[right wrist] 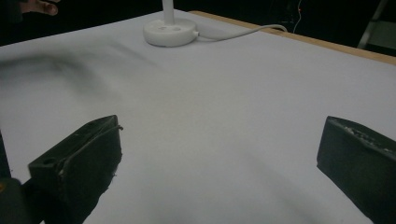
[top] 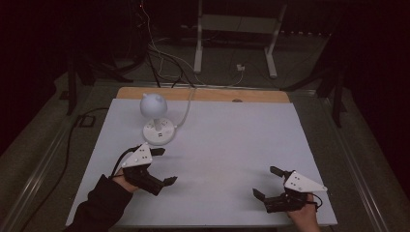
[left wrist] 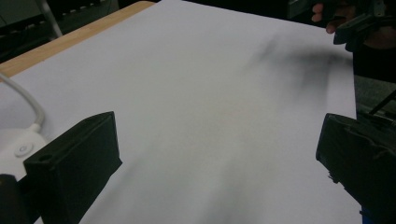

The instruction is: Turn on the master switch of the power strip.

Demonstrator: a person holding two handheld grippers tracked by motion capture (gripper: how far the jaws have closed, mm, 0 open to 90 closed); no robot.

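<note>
Jaws of each hand-held gripper (top: 163,166) (top: 269,182) gape wide, holding nothing.

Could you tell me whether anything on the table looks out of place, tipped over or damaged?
Nothing stands out. The white lamp stands upright on its round base near the far left of the table, cable trailing off the back edge. The left gripper and right gripper are both open and empty.

White round-headed lamp (top: 155,118) stands upright on the table's far-left, corded
</note>
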